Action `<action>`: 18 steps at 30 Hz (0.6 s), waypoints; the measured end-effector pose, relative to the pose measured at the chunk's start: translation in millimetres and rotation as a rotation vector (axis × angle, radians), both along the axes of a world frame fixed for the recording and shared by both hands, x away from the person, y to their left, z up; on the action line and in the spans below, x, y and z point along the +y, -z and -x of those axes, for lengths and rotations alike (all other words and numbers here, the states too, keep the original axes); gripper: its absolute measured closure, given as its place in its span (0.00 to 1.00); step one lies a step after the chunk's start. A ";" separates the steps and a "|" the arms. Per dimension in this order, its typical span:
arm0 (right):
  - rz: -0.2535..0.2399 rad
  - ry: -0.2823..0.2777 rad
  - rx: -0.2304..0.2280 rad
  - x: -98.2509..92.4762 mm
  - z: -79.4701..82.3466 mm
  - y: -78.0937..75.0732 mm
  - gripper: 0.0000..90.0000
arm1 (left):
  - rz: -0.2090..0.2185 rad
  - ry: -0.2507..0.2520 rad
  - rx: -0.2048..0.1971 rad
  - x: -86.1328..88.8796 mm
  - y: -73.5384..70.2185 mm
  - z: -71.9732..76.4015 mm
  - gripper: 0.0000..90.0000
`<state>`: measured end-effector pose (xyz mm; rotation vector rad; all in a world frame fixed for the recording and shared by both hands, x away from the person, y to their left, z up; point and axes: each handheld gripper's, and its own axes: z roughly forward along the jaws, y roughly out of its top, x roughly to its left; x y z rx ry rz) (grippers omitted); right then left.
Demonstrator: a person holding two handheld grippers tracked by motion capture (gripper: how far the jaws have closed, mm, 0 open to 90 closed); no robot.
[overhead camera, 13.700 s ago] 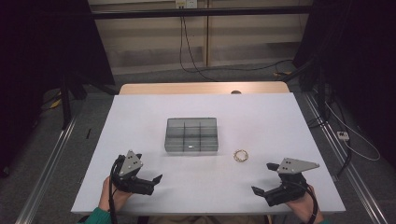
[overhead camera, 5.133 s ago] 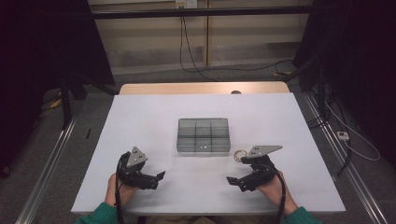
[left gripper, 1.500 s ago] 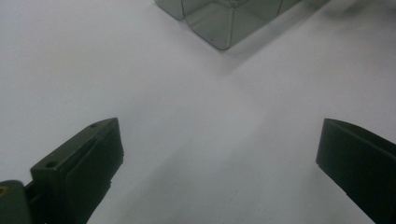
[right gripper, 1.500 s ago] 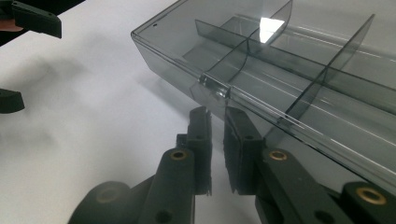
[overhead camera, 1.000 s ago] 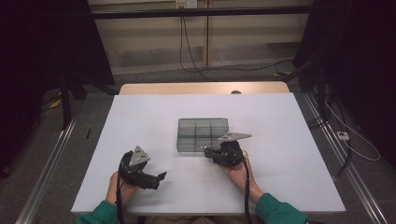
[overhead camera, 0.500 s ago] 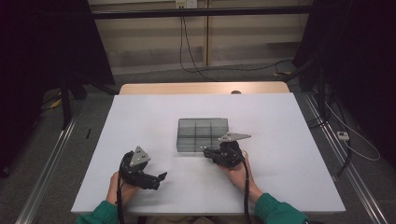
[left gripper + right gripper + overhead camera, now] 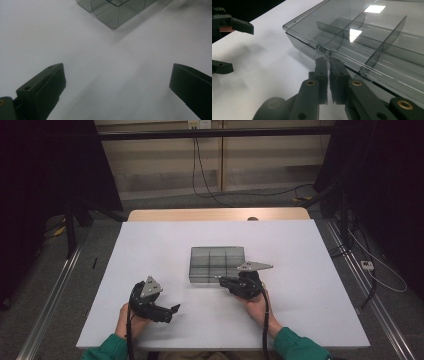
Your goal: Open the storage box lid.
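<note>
The left gripper [image 7: 172, 309] sits low over the white table [image 7: 150, 245], held in the person's left hand [image 7: 126, 317], its jaws spread wide apart with nothing but bare tabletop between them. Ahead of those jaws and a little to their right, well apart, lies the clear smoky plastic box [image 7: 113, 12], of which the left gripper view catches one rounded corner. Nothing stands between that gripper and the box.

Farther right, the right gripper [image 7: 220, 280] is brought up against the near long side of the box [image 7: 217, 263]. In the right gripper view its jaws are drawn together, their tips [image 7: 327, 60] meeting at a small clear latch tab [image 7: 322, 48] on the box's front edge; whether they actually pinch the tab or only touch it I cannot tell. Beyond the tips the lid lies flat and closed, and through it show the dividers [image 7: 352, 32] that split the box into compartments. Off to the left of these jaws, well apart, the left gripper's open jaws [image 7: 237, 25] show over the table.
</note>
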<state>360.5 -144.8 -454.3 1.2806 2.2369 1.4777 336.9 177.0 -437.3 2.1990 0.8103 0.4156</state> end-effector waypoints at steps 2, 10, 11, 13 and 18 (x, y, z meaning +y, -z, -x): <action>0.004 -0.002 -0.001 0.4 0.4 0.1 0.94 | 0.005 0.001 0.009 -1.5 0.4 -0.4 0.00; -0.002 -0.001 -0.016 0.2 0.8 -1.7 0.94 | 0.008 0.002 -0.004 -8.1 0.6 -3.0 0.00; -0.001 -0.001 -0.017 0.1 1.0 -1.8 0.94 | 0.003 0.007 -0.006 -9.0 -0.1 -4.2 0.00; 0.000 0.000 -0.017 0.0 1.5 -1.8 0.94 | 0.006 0.004 -0.008 -12.0 0.6 -5.7 0.00; 0.010 -0.004 -0.013 0.7 1.2 -1.0 0.94 | 0.005 0.011 0.003 -17.3 2.8 -8.7 0.00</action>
